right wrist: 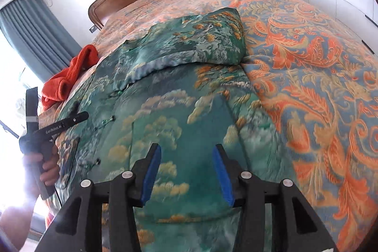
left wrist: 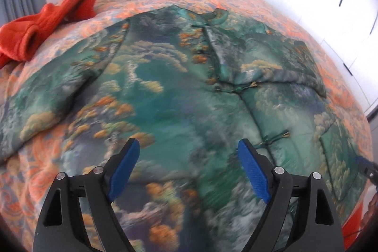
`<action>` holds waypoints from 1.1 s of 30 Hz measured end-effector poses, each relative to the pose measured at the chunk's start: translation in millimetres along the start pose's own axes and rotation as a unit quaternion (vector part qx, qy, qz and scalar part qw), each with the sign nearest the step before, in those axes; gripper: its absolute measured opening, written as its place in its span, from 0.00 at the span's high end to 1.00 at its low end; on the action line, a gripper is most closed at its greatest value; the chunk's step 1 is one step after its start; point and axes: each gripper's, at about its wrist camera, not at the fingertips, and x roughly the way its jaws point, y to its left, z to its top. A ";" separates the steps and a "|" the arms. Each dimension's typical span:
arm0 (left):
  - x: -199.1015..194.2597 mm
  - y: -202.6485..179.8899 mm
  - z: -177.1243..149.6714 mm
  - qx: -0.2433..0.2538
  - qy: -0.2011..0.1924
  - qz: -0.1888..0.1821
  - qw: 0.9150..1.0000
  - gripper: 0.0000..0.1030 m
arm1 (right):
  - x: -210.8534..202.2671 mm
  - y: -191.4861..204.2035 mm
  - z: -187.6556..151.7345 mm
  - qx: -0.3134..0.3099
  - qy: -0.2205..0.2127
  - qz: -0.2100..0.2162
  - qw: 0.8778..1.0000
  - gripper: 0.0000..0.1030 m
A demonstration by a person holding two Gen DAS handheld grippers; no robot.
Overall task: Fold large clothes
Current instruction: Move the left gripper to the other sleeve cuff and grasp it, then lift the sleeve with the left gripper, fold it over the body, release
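With one sleeve [right wrist: 189, 49] already folded across its chest, the green padded jacket [left wrist: 179, 96] is spread mid-bed, the other sleeve left, while left gripper [left wrist: 189, 169] and right gripper [right wrist: 186, 171] are held agape, empty.

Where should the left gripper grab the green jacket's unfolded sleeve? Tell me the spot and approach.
Judging by the layout, grip the cuff end of the unfolded sleeve, coming from the bed's outer side with the left gripper. It lies flat and spread away from the green jacket body, while the other sleeve is already folded across the chest.
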 end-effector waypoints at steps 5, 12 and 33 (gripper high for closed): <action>-35.3 93.4 -22.1 -0.093 -0.020 0.047 0.994 0.13 | -34.6 29.4 -39.2 -0.033 -0.013 0.000 0.999 0.54; -55.3 252.4 -56.7 -0.364 -0.056 0.050 0.928 0.13 | -48.5 80.3 -62.4 -0.098 -0.023 -0.014 0.995 0.54; -75.7 170.3 64.4 -0.193 -0.189 0.219 0.938 0.91 | -51.2 128.2 -90.7 -0.139 0.000 0.022 0.990 0.54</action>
